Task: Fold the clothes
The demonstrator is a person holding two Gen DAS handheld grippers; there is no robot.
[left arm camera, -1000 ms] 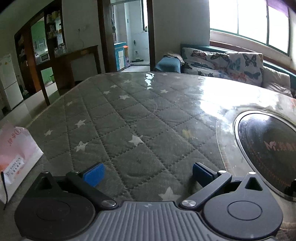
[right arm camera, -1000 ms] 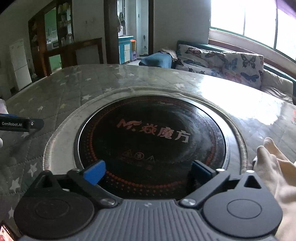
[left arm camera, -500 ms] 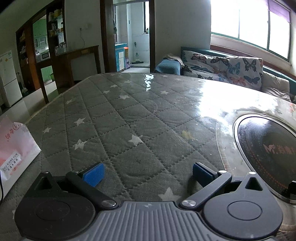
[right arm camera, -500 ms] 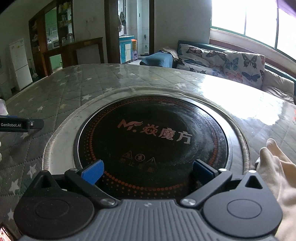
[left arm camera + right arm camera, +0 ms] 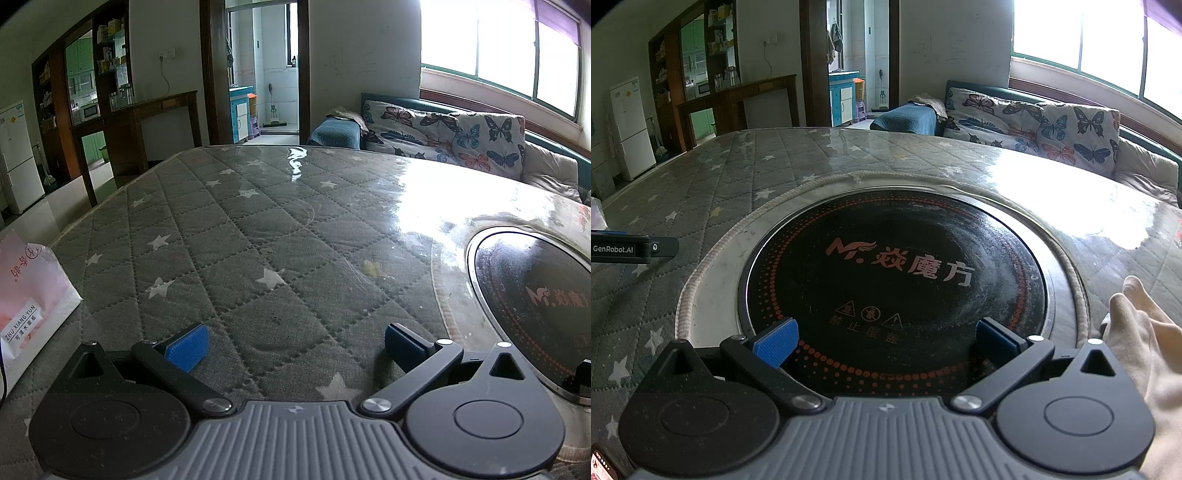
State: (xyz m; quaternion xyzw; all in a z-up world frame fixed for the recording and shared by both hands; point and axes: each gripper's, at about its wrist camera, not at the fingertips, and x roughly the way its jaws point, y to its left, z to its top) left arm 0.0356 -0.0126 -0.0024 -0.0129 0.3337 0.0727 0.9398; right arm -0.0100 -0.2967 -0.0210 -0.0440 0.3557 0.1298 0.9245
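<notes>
Where the cream garment (image 5: 1145, 354) lies bunched at the counter's (image 5: 258, 229) right edge, beside the round black cooktop (image 5: 894, 280), neither tool touches it. Right tool (image 5: 886, 341) gapes wide over the cooktop; left tool (image 5: 293, 343) spread, empty, above quilted cover. Pink packet (image 5: 26, 302) far left.

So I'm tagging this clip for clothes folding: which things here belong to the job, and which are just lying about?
For the job:
cream cloth at the right edge
left gripper, open
right gripper, open

Just lying about:
round hob set in the table
pink bag
butterfly cushions
</notes>
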